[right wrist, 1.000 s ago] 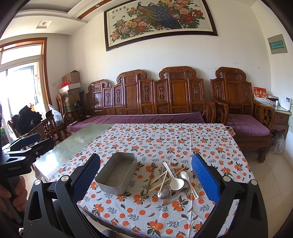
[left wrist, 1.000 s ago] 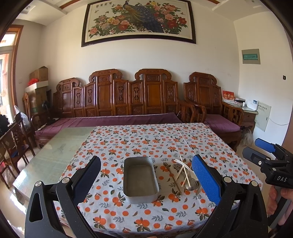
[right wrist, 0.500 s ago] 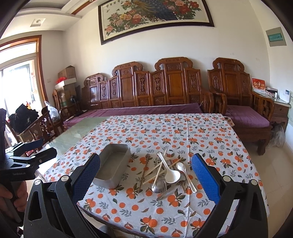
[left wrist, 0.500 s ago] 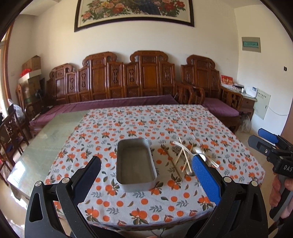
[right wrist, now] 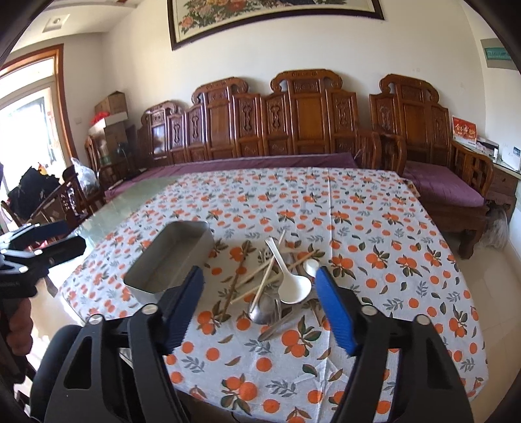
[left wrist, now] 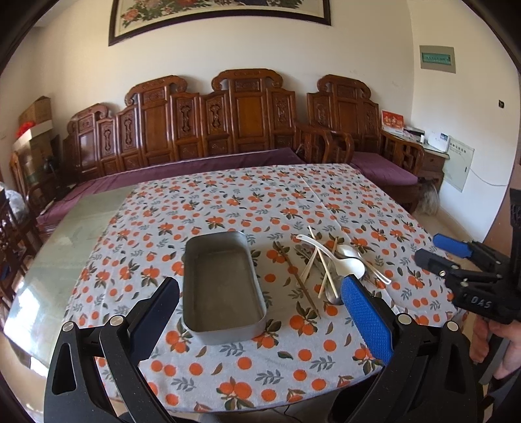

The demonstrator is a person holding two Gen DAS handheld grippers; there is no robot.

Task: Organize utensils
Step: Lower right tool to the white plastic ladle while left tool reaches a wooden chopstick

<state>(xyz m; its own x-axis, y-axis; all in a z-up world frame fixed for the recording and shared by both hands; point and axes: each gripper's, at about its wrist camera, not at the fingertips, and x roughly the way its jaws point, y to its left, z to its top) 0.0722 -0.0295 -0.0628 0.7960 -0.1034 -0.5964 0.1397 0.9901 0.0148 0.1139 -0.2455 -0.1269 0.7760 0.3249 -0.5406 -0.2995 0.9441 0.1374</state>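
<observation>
A rectangular grey metal tin [left wrist: 223,286] with rounded corners sits open and bare inside on the table [left wrist: 280,371], which wears a white cloth printed with oranges and leaves. Just right of the tin lies a loose heap of utensils: a white ceramic soup spoon [right wrist: 291,283] on top, pale wooden chopsticks [right wrist: 265,276] crossing under it, a dark brown chopstick [left wrist: 298,279] at the heap's left edge nearest the tin, and steel spoons [right wrist: 262,309] at the near side. The heap is close to the tin but does not touch it.

The left tongs [left wrist: 260,312] hang over the near edge of the table with their jaws spread wide; the tin's near end shows between the two blue pads, yet neither pad touches it and nothing is held. The right tongs [right wrist: 259,301] point at the utensil heap. Their jaws have just been closing and now stand partly open, with the white spoon and the steel spoons seen between the pads but no pad pressing on them.

Each tool shows at the edge of the other's view, held by a hand [left wrist: 503,345]. Beyond the far side of the table stands a carved wooden bench [left wrist: 228,130] with purple cushions, under a framed flower painting [right wrist: 276,16] on the wall.
</observation>
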